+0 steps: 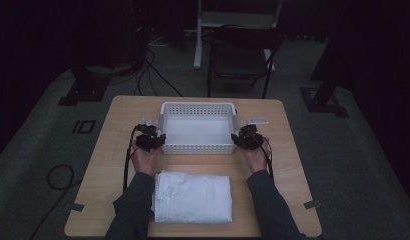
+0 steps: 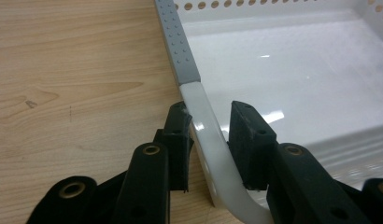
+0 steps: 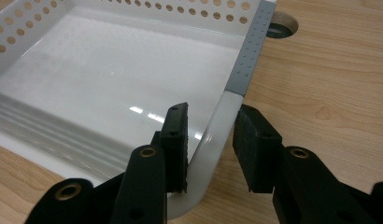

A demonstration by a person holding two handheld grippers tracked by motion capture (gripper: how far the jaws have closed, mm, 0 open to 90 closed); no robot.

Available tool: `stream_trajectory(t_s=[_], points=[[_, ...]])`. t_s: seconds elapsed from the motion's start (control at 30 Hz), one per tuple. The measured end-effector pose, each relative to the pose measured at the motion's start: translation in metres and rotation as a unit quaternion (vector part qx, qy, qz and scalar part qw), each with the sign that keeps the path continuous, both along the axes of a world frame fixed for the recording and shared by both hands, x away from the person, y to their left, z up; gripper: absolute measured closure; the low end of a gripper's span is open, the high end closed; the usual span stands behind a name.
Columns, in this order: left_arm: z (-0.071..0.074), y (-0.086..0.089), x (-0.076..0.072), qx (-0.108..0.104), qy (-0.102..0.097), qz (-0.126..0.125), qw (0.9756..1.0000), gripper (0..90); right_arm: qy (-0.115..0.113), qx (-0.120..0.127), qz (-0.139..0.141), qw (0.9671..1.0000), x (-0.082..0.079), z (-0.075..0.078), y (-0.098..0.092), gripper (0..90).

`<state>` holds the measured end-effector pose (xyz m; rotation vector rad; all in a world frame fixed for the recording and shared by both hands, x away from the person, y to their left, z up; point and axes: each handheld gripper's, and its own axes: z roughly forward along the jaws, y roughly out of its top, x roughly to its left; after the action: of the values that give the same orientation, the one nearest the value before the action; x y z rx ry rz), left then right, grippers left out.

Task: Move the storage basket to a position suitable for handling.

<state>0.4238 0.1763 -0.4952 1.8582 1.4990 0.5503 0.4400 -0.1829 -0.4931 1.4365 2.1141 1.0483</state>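
A white perforated basket (image 1: 198, 106) stands empty on the wooden table (image 1: 124, 116), with grey grip strips along its side rims. My left gripper (image 1: 153, 142) is at the basket's near left corner. In the left gripper view its jaws (image 2: 210, 112) straddle the rounded white rim (image 2: 213, 149), closed against it just below the grey strip (image 2: 180, 46). My right gripper (image 1: 244, 138) is at the near right corner. Its jaws (image 3: 213, 112) are closed on the curved rim (image 3: 210, 144) in the same way, beneath the grey strip (image 3: 250, 51).
A folded white cloth (image 1: 193, 196) lies near the table's front edge, between the person's forearms. Behind the table stand a dark chair (image 1: 240, 55) and a white stand leg (image 1: 198, 45). Cables (image 1: 153, 75) run over the floor. A round hole (image 3: 280, 29) is cut in the tabletop.
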Motion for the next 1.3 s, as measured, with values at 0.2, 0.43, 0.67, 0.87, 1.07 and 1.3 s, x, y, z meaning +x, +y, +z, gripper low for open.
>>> stream_trajectory(t_s=[0.2,0.43,0.67,0.87,1.07,1.3], points=[[0.004,0.006,-0.008,-0.018,-0.017,-0.002,0.9997,55.0,-0.004,0.005,-0.006,1.0,-0.002,0.003,-0.003,59.5],[0.018,0.01,-0.026,-0.025,-0.042,-0.004,0.9988,45.5,-0.029,0.013,0.002,0.9995,-0.019,0.019,-0.008,45.3],[0.015,0.011,-0.05,-0.033,-0.039,-0.033,0.9982,41.4,-0.052,0.018,0.012,0.9984,-0.046,0.025,-0.015,37.4],[0.013,0.014,-0.069,-0.043,-0.042,-0.048,0.997,40.6,-0.054,0.027,0.029,0.9978,-0.068,0.022,-0.018,31.1],[0.014,0.017,-0.094,-0.055,-0.054,-0.056,0.9955,38.5,-0.046,0.022,0.062,0.9968,-0.09,0.017,-0.013,30.2],[0.011,0.013,-0.129,-0.055,-0.046,-0.073,0.9947,35.6,-0.042,0.023,0.1,0.9938,-0.125,0.003,-0.007,33.4]])
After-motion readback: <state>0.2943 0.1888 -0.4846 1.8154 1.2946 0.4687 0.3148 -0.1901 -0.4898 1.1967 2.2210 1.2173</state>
